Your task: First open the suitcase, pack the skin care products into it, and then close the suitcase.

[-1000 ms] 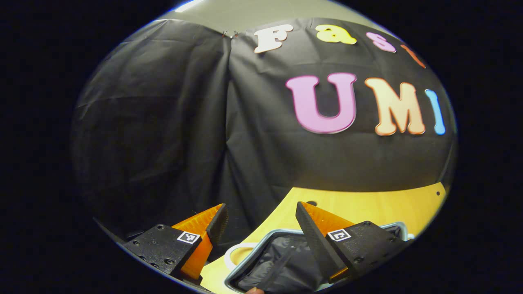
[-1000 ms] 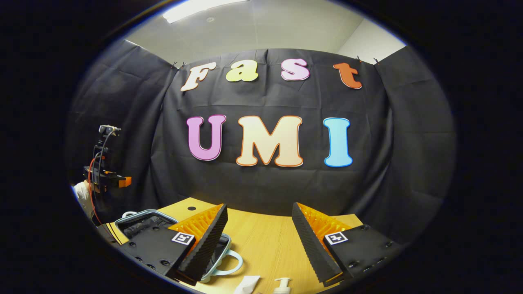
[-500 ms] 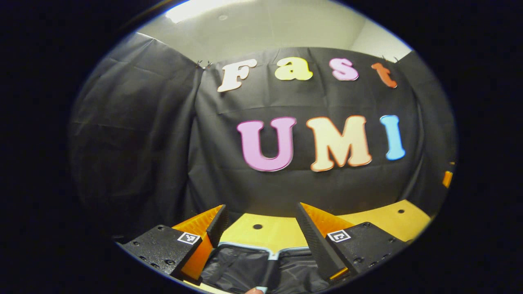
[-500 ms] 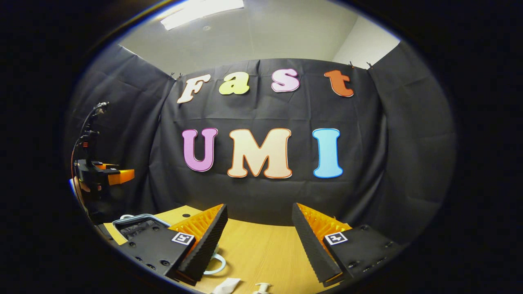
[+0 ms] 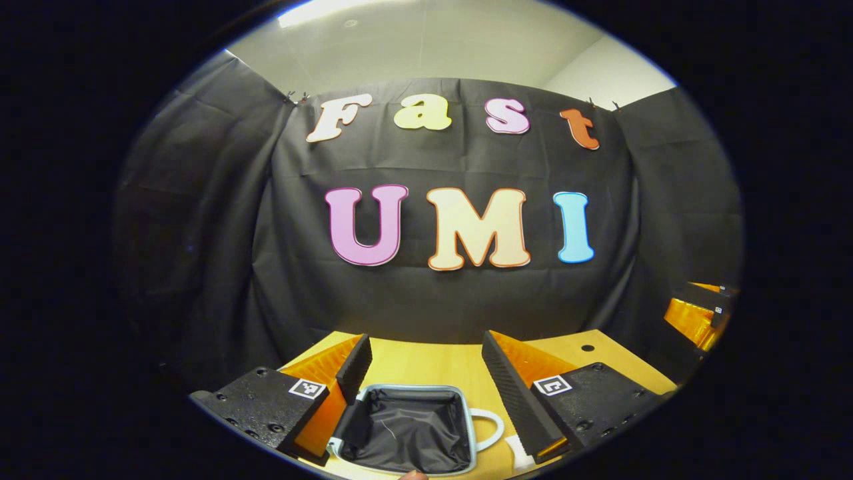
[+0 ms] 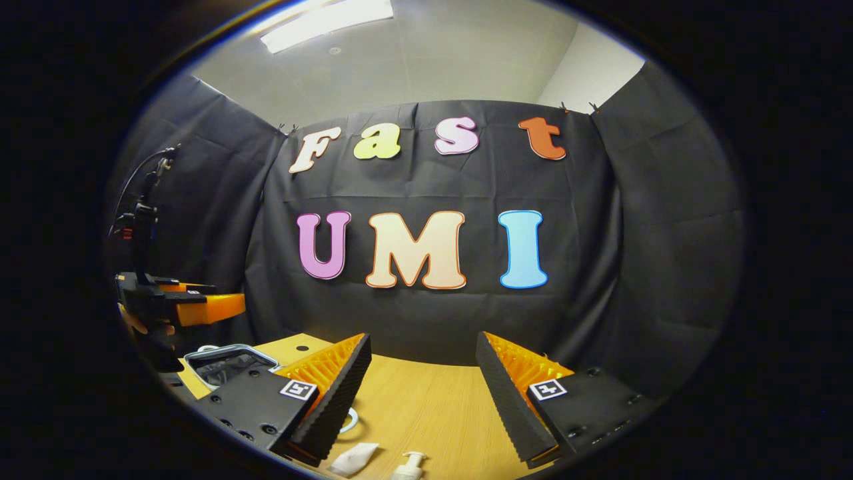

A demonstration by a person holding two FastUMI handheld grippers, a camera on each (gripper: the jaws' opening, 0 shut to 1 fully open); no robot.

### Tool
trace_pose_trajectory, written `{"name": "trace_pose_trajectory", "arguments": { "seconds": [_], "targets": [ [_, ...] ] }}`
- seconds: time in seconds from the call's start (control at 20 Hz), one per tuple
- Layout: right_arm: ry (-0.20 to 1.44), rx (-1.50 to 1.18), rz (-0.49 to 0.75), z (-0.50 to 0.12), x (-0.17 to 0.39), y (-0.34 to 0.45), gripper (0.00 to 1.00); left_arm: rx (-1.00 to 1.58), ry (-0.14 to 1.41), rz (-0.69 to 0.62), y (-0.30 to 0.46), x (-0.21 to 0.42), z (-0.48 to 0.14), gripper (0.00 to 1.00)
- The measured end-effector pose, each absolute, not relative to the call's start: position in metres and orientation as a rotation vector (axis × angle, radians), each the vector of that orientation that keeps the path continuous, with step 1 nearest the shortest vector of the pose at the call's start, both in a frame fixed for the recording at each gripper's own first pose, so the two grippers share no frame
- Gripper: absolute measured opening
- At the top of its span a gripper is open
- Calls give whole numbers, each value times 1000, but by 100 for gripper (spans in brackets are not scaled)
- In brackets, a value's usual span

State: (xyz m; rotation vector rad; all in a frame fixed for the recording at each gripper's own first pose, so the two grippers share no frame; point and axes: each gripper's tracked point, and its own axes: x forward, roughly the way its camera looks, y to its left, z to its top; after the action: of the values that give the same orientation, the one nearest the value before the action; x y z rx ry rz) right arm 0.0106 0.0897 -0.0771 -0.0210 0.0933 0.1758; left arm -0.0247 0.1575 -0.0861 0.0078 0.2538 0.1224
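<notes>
In the left gripper view a small open suitcase (image 5: 406, 430) with a pale rim and black lining lies on the wooden table, low between my fingers. Its looped handle (image 5: 492, 427) points right. My left gripper (image 5: 426, 341) hangs open above it, holding nothing. In the right gripper view the same suitcase (image 6: 226, 360) sits at the far left, with the left gripper (image 6: 200, 307) held over it by a hand. A white tube (image 6: 353, 459) and a white pump bottle (image 6: 408, 465) lie near the front edge. My right gripper (image 6: 423, 340) is open over bare table.
The wooden table (image 6: 426, 400) runs back to the black cloth wall. The right gripper (image 5: 696, 313) appears at the far right edge of the left gripper view. Small round holes (image 5: 587, 348) mark the tabletop's back part.
The left gripper view has swung round so the open suitcase now lies squarely between its fingers. The right gripper view tilted up a little. Both grippers stayed open.
</notes>
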Motion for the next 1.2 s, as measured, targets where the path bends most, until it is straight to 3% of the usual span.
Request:
{"name": "trace_pose_trajectory", "arguments": {
  "seconds": [0.1,0.15,0.3,0.7,1.2],
  "targets": [
    [88,-18,178,-74,8,84,100,-18,284,90,140,-26,-97,100],
    [85,-18,174,-73,8,79,100,-25,305,71,129,-27,-103,96],
    [101,-20,163,-80,3,69,99,-25,380,18,105,-32,-133,99],
    [139,-74,130,-93,-18,33,99,-80,622,-133,26,-63,-227,95],
    [193,-111,62,-108,-48,-23,100,-119,912,-156,-18,-108,-348,95]
  ]
}}
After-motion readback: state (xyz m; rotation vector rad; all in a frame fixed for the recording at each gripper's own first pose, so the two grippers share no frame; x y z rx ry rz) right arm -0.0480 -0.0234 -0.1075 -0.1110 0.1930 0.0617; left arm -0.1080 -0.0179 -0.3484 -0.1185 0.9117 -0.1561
